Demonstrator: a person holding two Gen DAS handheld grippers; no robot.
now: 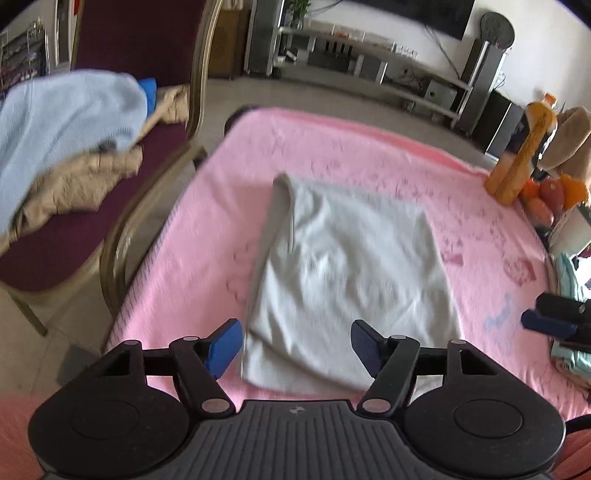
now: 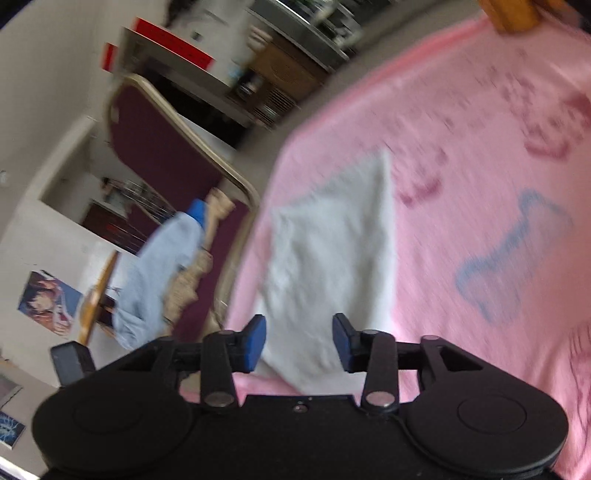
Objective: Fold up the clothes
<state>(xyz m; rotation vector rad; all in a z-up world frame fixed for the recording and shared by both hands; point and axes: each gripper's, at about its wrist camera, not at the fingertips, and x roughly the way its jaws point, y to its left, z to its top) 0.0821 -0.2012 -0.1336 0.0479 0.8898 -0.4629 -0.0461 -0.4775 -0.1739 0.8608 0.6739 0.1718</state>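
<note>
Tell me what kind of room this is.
Probably a home living room: a long low media shelf under a dark wall screen, a maroon padded chair heaped with clothes, and a table under a pink cloth bearing a folded grey garment.

We look down close from behind the left gripper (image 1: 297, 345) onto the table's pink cover (image 1: 207, 236); behind the right gripper (image 2: 299, 343) our view rolls sideways. Both share the folded grey cloth (image 1: 351, 280) and chair (image 1: 110, 206).
</note>
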